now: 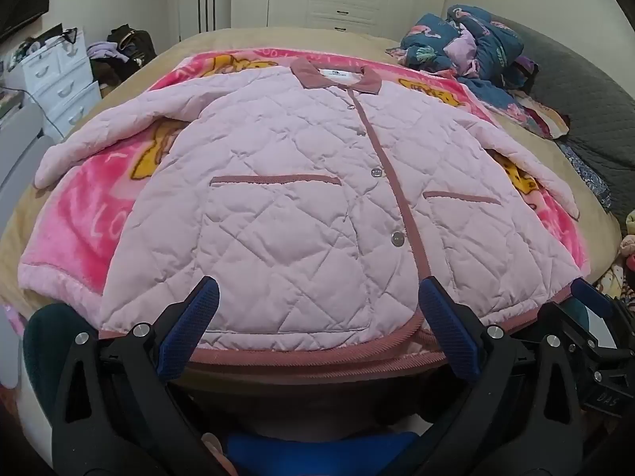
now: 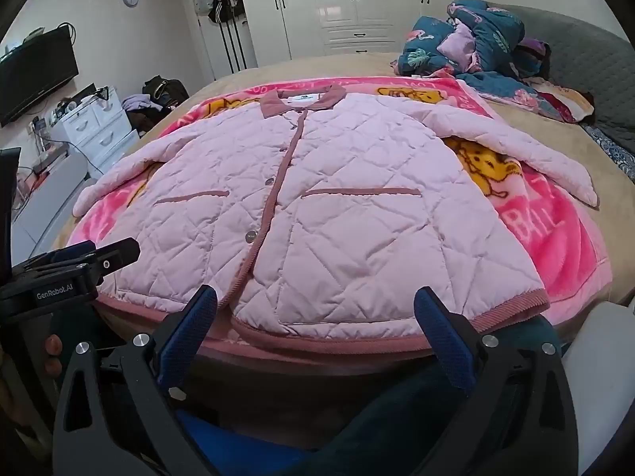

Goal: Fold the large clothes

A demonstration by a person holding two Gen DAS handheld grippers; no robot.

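Observation:
A pale pink quilted jacket (image 1: 301,198) (image 2: 337,206) with dusty-rose trim lies buttoned and face up, both sleeves spread out, on a bright pink cartoon blanket (image 1: 79,222) (image 2: 563,238). Its collar points away and its hem runs along the near bed edge. My left gripper (image 1: 317,289) hovers open just above the hem, left of the button placket, with nothing between its blue pads. My right gripper (image 2: 315,297) stands open over the hem's right half, holding nothing. The left gripper's tool (image 2: 71,269) shows at the left of the right wrist view, and the right gripper's tool (image 1: 587,317) at the right of the left wrist view.
The blanket lies on a tan bed (image 1: 254,39). A heap of dark teal flowered bedding (image 1: 468,43) (image 2: 476,35) sits at the far right by a grey headboard (image 2: 587,75). White drawers (image 1: 55,75), bags and a wardrobe (image 2: 357,0) stand beyond the bed.

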